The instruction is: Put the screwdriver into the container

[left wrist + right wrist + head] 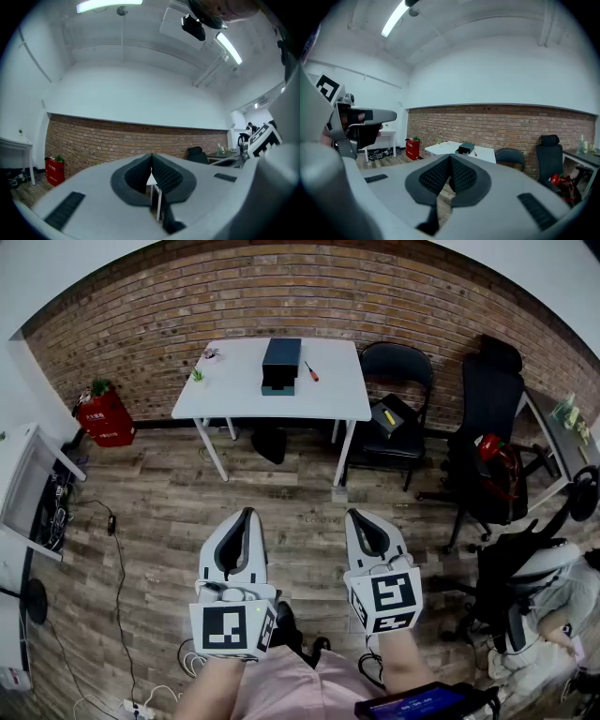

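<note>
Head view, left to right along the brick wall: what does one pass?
Red crate → small green plant → dark container → screwdriver (these three on the white table) → black folding chair → black office chair.

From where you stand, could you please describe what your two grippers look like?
The left gripper and right gripper are light grey tapering shells with black ribbed pads; each carries a white cube with black square markers. The person wears pink clothing.
</note>
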{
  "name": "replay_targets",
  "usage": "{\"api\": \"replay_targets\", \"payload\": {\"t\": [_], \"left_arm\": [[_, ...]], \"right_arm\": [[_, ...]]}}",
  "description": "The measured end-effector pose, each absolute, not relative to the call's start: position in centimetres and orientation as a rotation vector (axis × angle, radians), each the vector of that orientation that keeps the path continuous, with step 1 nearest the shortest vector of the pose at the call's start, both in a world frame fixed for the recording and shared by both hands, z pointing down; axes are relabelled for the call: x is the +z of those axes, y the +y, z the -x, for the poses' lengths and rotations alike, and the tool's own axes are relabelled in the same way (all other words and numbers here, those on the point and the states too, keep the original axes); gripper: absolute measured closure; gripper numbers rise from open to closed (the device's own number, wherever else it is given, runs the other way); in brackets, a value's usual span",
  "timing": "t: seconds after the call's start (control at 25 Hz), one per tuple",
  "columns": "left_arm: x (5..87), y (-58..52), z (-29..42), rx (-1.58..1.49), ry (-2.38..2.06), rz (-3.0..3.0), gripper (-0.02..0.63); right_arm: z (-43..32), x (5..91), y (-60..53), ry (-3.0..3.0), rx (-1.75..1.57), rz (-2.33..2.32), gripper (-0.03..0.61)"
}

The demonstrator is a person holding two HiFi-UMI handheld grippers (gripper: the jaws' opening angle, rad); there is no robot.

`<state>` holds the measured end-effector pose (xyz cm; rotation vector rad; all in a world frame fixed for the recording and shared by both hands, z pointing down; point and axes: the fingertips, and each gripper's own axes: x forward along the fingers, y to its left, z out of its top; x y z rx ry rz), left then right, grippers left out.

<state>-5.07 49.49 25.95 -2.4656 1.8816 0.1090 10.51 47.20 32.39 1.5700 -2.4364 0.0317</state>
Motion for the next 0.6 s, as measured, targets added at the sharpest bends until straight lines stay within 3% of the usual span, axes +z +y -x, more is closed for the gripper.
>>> {"api": "replay_targets", "payload": {"t": [0.48,0.56,0.6], "left_arm": [[27.7,44.5,6.2,0.093,1.888,2.503,0.601],[28.0,42.8,6.5,0.103,1.890,2.510,0.601],[28.1,41.9,6.7,0.107,1.889,2.512,0.601]], "right_arm": [[-9.6,33.6,42.7,-2.451,0.057,-1.585,0.574],[-9.2,33.9,41.0,-2.465,0.072,-1.566,0.393],[-9.1,33.9,40.1,-2.458,0.069,-1.568,0.395]]}}
